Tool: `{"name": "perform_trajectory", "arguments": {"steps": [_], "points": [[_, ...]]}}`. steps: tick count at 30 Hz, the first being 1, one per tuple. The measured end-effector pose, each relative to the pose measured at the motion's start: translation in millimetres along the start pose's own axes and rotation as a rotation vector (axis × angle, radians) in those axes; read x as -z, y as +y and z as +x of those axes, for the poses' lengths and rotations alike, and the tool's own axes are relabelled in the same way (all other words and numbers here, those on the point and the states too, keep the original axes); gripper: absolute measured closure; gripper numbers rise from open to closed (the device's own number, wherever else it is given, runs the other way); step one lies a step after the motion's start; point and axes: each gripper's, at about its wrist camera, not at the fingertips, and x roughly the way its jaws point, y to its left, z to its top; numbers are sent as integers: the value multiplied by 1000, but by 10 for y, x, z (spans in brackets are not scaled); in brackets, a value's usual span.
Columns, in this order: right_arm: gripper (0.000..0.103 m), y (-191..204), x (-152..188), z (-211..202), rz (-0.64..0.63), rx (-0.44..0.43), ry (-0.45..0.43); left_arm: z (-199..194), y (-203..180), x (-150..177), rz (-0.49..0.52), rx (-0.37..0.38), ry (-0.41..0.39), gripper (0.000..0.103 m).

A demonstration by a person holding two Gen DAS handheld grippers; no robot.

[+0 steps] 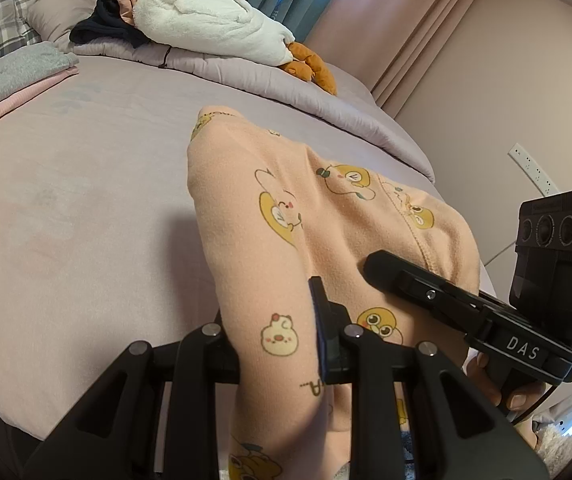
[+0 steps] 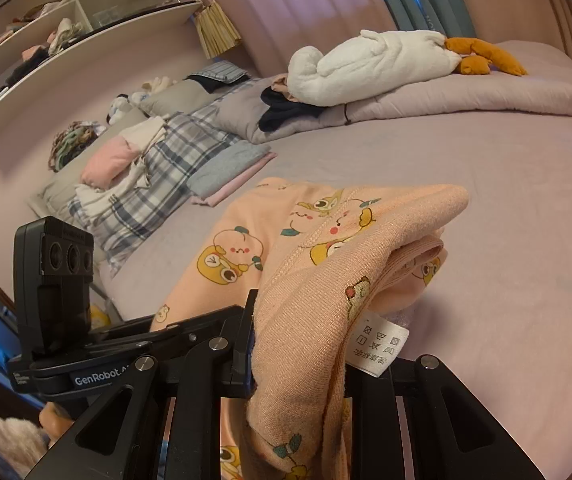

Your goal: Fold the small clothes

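— Fabric is seen between both pairs of tongs, is it not?

— It is. A peach garment (image 1: 286,216) printed with yellow cartoon ducks is held up above the lilac bed (image 1: 85,200). The left tongs (image 1: 277,344) are clamped on one part of it, the cloth being pinched against the blue-padded finger (image 1: 320,328) seen in the left wrist view.

— And the other pair?

— In the right wrist view the right tongs (image 2: 298,360) are closed on the garment (image 2: 326,264) too; the fabric is draped over them, and a white care label (image 2: 380,344) is hung from its folded edge. The right tongs are also seen from the left wrist view (image 1: 382,266), laid against the cloth just beside the left pair.

— Where is the garment in relation to the bed?

— It is lifted near the bed's near edge, bunched in layers, with its far end drooped toward the sheet. Whether that end is touching the sheet cannot be told.

— What else is shown?

— A folded stack of grey and pink clothes (image 2: 229,172) is laid on the bed beside a plaid pillow (image 2: 165,168). A white plush goose (image 2: 374,64) is laid on the rolled quilt (image 2: 486,96) further back, and wall shelves (image 2: 65,20) are seen above.
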Motion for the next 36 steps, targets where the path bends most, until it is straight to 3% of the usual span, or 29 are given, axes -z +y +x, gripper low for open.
{"name": "perform_trajectory", "arguments": {"steps": [36], "points": [[78,-23,-65,-6,-65,17,7,-58,160,-64,20,-8,-14,78]]}}
